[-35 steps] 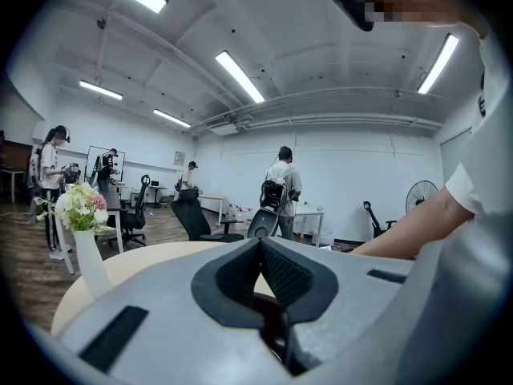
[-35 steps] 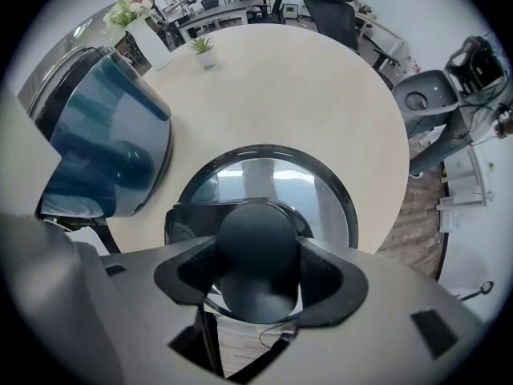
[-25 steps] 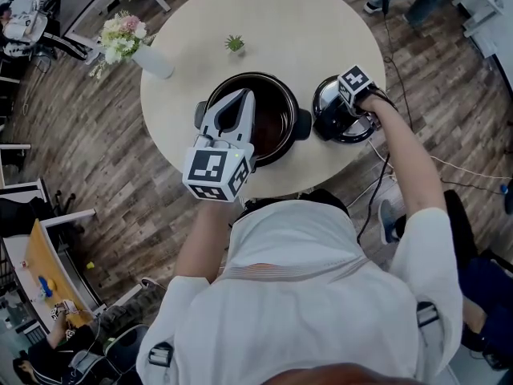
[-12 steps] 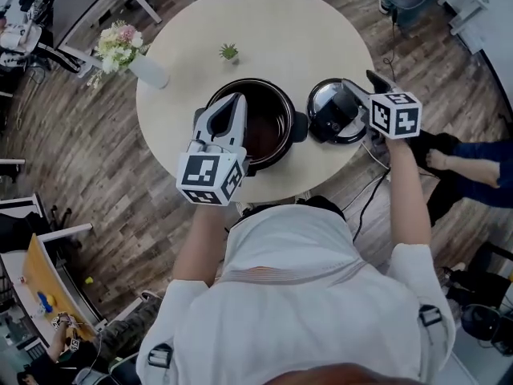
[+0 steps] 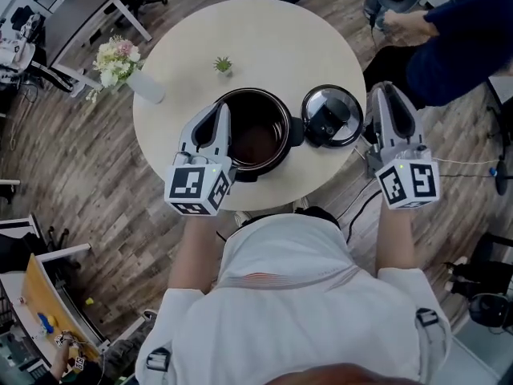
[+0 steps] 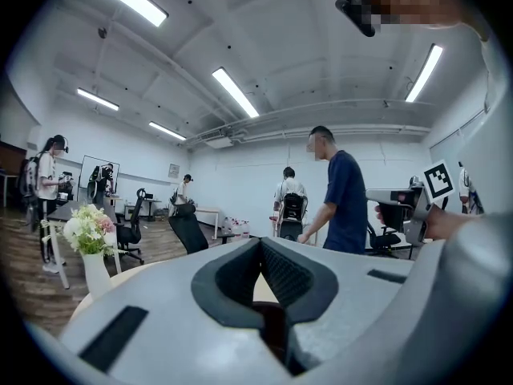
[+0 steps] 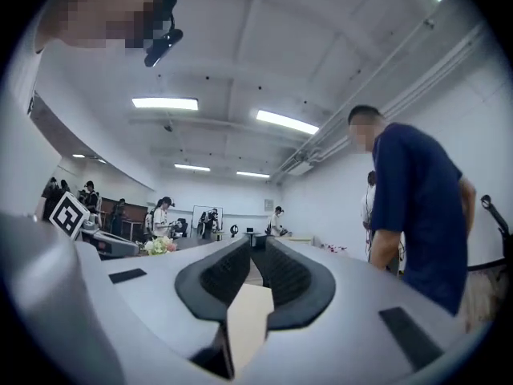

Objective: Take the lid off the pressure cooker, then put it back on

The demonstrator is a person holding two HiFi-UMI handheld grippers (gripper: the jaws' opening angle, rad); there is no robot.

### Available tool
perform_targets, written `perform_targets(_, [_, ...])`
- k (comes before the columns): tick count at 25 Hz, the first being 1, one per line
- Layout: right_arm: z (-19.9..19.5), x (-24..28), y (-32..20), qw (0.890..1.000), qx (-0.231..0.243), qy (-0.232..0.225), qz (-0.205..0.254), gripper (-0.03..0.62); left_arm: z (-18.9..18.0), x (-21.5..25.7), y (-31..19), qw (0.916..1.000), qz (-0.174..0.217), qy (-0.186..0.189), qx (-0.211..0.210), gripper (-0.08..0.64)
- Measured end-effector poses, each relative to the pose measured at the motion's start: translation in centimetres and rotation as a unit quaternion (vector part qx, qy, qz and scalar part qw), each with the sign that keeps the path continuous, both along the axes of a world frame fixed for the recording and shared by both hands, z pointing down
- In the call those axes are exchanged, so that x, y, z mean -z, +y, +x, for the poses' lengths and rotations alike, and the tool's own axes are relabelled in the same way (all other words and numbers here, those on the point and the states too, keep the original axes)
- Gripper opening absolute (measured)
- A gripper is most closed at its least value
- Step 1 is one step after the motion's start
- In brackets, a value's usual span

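Observation:
The black pressure cooker pot point(image 5: 258, 135) stands open on the round table point(image 5: 264, 38), its inside dark. Its lid point(image 5: 331, 117) lies flat on the table just right of the pot, with nothing touching it. My left gripper point(image 5: 224, 107) hovers over the pot's left rim, pointing level, shut and empty; in the left gripper view point(image 6: 260, 247) its pads meet. My right gripper point(image 5: 388, 88) is raised right of the lid, past the table edge. Its jaws have just been closing; the right gripper view point(image 7: 252, 251) shows a narrow gap with nothing in it.
A white vase of flowers point(image 5: 120, 58) and a small green plant point(image 5: 223, 65) stand on the far half of the table. A person in dark blue point(image 5: 449, 30) stands close at the upper right. Cables point(image 5: 473, 165) run over the wooden floor on the right.
My right gripper has lifted off the lid, swung up to level and moved right, away from the table. The lid stays on the table. My left gripper drifted slightly left.

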State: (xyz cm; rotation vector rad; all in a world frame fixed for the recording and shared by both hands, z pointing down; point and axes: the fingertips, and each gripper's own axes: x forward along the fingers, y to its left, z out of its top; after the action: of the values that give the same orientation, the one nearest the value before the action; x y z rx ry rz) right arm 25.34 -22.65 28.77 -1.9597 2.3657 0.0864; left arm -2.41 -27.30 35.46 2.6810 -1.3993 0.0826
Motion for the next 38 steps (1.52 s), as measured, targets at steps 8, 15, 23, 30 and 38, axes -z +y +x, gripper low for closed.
perform_targets(8, [-2.5, 1.8, 2.7, 1.000, 0.015, -0.016, 0.016, 0.002, -1.7, 0.6, 0.7, 1.0000, 0.005, 0.007, 0.000, 0.005])
perform_targets(15, [-3.7, 1.2, 2.5, 1.000, 0.022, -0.020, 0.002, 0.003, -2.3, 0.9, 1.0, 0.9999, 0.008, 0.007, -0.002, 0.005])
perform_targets(23, [-3.0, 0.0, 1.3, 0.998, 0.034, -0.036, -0.048, 0.170, -1.8, 1.1, 1.2, 0.9999, 0.004, 0.005, -0.010, 0.005])
perform_targets(30, [-2.4, -1.2, 0.1, 0.994, 0.050, -0.043, -0.085, 0.401, -1.1, 1.0, 1.1, 0.9999, 0.001, 0.005, -0.013, 0.005])
perform_targets(38, [-2.2, -3.6, -1.3, 0.989, 0.064, 0.005, -0.137, 0.456, -0.7, 0.9, 1.1, 0.9999, -0.001, 0.003, -0.011, 0.005])
